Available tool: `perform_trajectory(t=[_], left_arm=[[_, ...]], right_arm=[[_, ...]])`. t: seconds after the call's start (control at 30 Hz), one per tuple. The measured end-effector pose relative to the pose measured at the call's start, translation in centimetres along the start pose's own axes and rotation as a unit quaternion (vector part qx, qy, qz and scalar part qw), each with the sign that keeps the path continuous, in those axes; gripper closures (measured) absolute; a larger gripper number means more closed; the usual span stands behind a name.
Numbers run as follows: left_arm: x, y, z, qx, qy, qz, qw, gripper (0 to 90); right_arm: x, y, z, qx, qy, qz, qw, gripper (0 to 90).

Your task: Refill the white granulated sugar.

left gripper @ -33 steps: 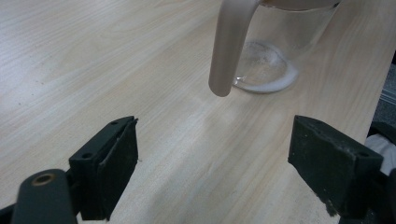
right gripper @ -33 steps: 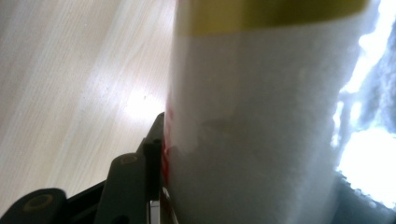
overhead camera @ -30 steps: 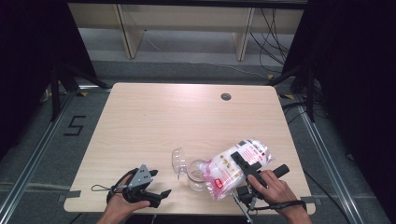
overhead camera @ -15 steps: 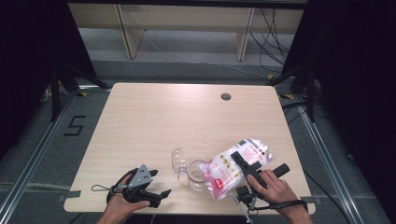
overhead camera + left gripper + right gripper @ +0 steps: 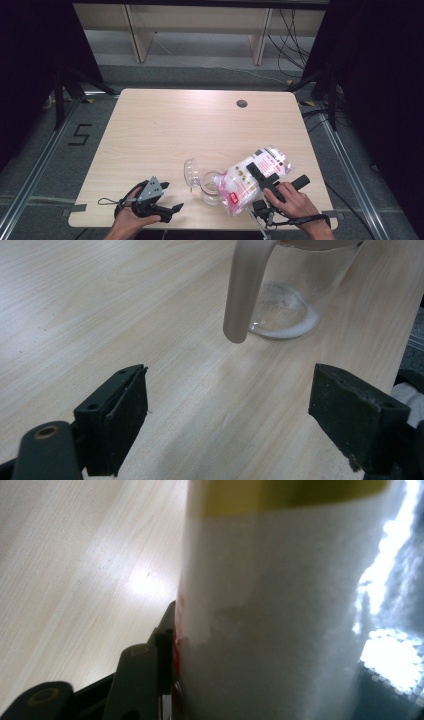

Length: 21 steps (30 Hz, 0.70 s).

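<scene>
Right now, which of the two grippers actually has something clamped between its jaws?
The right gripper: it grips the white bag with pink print over the glass jar. The left gripper stands open with bare table between its jaws.

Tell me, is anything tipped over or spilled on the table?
The bag is tilted over the glass jug, gripped by the right tongs. A little white powder lies in the jug's bottom. The clear lid lies off, beside it. No spill shows on the table.
</scene>
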<state>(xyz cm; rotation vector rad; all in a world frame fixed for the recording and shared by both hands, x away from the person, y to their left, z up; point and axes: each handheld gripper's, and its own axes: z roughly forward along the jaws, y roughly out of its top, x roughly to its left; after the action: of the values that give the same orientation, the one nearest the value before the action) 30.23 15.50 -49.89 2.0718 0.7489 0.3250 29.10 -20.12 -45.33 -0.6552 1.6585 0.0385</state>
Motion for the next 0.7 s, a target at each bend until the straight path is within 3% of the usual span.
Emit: perform_trajectory(t=[0.33,0.5,0.63,0.7], left_arm=[[-0.10,-0.02,0.11,-0.007,0.000,-0.008,0.9999,15.5],[0.01,-0.05,0.11,-0.005,0.002,-0.002,1.0000,15.4],[0.09,-0.06,0.10,-0.003,0.003,0.000,1.0000,15.5],[0.14,-0.05,0.02,0.000,0.002,0.004,1.0000,15.5]], right_arm=[[-0.01,-0.03,0.02,0.000,-0.001,-0.003,1.0000,53.1],[-0.22,-0.07,0.04,-0.002,-0.004,-0.020,0.9998,53.2],[-0.21,0.12,-0.05,0.000,-0.006,-0.009,0.9999,53.3],[-0.41,0.14,0.08,-0.006,-0.005,-0.028,0.9996,53.4]])
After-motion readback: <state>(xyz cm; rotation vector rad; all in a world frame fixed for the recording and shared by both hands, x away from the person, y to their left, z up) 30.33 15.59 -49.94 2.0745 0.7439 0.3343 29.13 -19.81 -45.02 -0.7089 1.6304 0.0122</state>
